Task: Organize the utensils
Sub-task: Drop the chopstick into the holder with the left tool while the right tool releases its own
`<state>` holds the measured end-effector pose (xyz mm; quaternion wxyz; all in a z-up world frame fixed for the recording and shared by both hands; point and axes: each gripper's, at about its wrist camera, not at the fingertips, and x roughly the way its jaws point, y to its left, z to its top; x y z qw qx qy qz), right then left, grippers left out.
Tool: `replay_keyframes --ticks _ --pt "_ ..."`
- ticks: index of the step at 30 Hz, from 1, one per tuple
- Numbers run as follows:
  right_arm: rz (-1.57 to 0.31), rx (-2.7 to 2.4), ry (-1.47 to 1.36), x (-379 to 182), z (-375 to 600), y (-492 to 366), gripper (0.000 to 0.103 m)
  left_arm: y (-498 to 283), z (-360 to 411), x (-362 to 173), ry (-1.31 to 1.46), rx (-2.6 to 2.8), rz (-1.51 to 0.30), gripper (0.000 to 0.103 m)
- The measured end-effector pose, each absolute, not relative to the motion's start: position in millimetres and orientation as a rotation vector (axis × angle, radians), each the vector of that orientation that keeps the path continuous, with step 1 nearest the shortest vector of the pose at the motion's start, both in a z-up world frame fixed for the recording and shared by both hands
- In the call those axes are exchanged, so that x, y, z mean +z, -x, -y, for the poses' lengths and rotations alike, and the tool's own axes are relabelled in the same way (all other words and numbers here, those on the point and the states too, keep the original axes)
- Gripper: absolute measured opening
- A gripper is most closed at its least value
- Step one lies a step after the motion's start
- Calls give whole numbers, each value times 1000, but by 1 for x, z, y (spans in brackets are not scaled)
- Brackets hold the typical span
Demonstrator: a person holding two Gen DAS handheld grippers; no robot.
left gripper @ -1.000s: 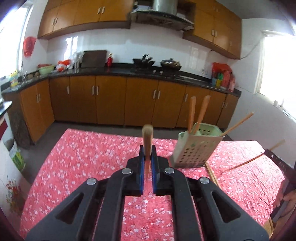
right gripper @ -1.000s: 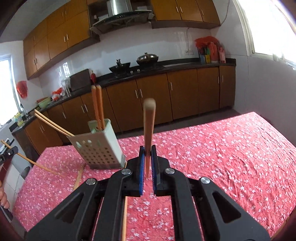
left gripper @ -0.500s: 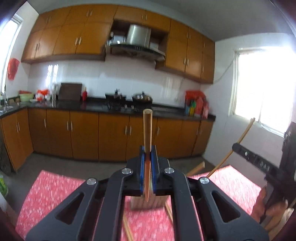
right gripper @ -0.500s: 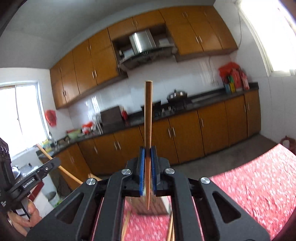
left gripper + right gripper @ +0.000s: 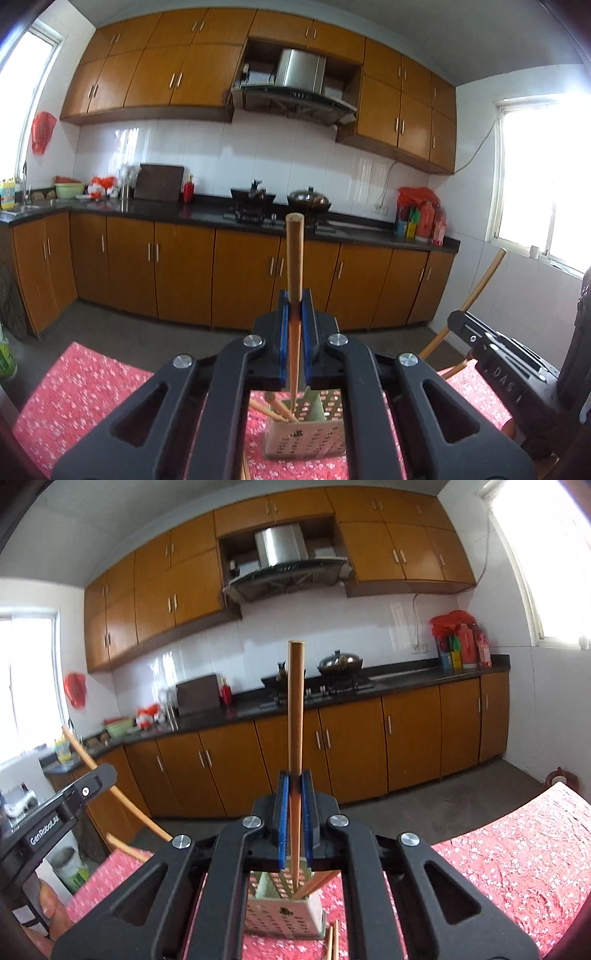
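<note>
My left gripper [image 5: 294, 343] pinched one chopstick [image 5: 294, 266] upright, its lower tip over the perforated holder [image 5: 305, 435] on the red floral tablecloth [image 5: 88, 387]. My right gripper [image 5: 294, 823] pinched another chopstick [image 5: 295, 709] above the same holder [image 5: 282, 917].

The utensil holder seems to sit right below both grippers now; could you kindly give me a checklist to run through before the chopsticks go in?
1. Left gripper clamped on its chopstick: ok.
2. Right gripper clamped on its chopstick: ok.
3. Left chopstick's lower tip over the utensil holder opening: ok.
4. Right chopstick's lower tip over the holder: ok.
5. Room beside the chopsticks already inside: cannot tell.
6. Loose chopsticks on the tablecloth still to collect: not ok.
</note>
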<state>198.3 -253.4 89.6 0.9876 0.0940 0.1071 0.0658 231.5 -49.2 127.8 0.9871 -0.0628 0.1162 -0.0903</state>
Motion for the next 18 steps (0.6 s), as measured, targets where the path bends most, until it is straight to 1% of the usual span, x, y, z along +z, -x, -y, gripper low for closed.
replay_keyframes --ticks 5,7,8,9,10,11,15,18 --pt "-262 158 -173 78 246 -197 8 -237 48 114 139 -191 -276 8" --pt "-273 162 -170 78 246 -195 10 -234 45 113 143 -188 -278 12" --pt "-275 160 -168 79 246 -195 18 -232 42 113 144 -184 -277 17" --pt "-274 158 -168 80 248 -192 24 -230 40 114 147 -177 -275 22" --pt "-266 154 -168 83 249 -189 34 -227 38 116 153 -173 -271 24" --pt "-258 151 -167 85 249 -188 37 -225 36 118 157 -168 -266 25" --pt "-232 142 -160 94 259 -171 38 -207 21 129 166 -145 -242 32" --pt "-234 105 -159 95 274 -154 40 -187 7 130 162 -117 -236 35"
